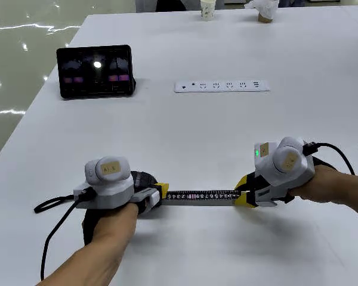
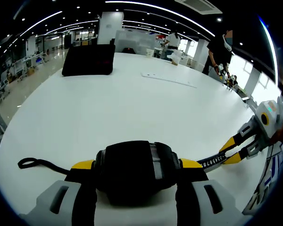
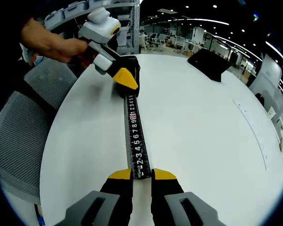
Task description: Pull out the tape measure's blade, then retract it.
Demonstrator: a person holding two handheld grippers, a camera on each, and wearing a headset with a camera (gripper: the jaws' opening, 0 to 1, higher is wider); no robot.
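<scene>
Tape measure (image 2: pixel 132 165) on white table (image 1: pixel 185 47); left gripper (image 1: pixel 160 192) grips case (image 1: pixel 143 179); right gripper (image 3: pixel 142 174) pinches blade (image 3: pixel 136 136).

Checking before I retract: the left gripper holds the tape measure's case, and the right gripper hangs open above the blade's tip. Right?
Not quite. The right gripper is shut on the blade at its tip, as the right gripper view shows. The left gripper does hold the case.

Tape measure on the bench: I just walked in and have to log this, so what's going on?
A person is working with two handheld grippers at a white table. The left gripper clamps the tape measure's case, and the right gripper pinches the tip of the blade. The blade is drawn out a short way, stretched flat between them.
</scene>
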